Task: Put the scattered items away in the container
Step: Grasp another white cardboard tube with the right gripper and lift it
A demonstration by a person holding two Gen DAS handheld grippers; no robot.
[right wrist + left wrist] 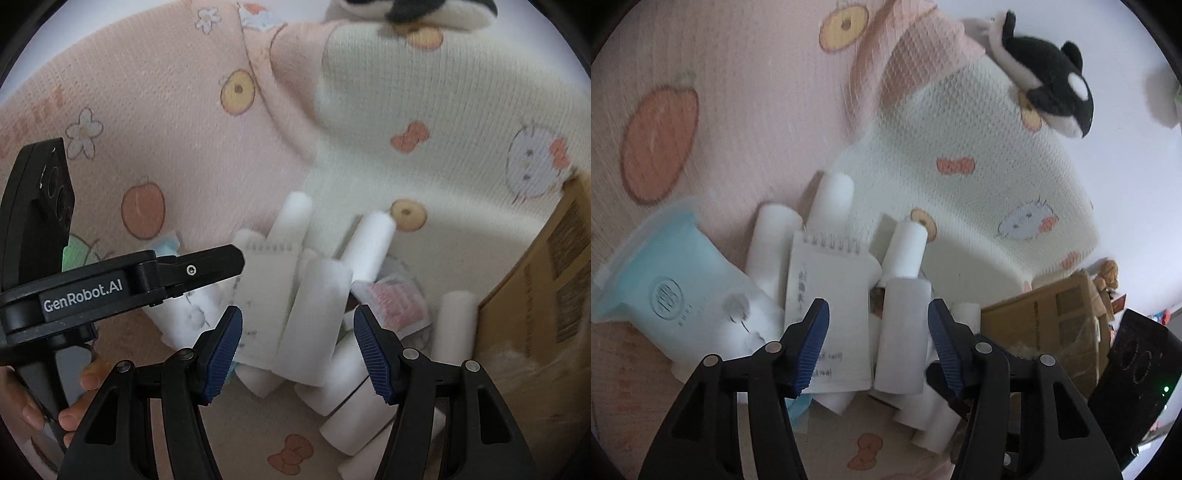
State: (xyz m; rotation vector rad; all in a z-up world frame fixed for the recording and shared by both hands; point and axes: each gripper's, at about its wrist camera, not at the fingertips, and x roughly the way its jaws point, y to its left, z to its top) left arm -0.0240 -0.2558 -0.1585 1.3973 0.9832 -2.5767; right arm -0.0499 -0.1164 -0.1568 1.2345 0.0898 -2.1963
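White foam cylinders (903, 334) and a small spiral-bound paper notepad (831, 314) lie heaped on the pink blanket (738, 110) left of the brown cardboard box (1045, 332), under my left gripper (878, 347) and right gripper (298, 350), both spread wide, holding nothing.

White foam rolls (903, 332), pale blue pouch (668, 280), black-and-white plush orca (1049, 81), pink-and-cream fruit-print blanket (746, 110), brown cardboard box (1045, 328)

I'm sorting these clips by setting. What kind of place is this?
Probably a bed in a home bedroom: a printed waffle-knit blanket lies under everything, an orca plush toy sits on it, and a cardboard box stands beside it.
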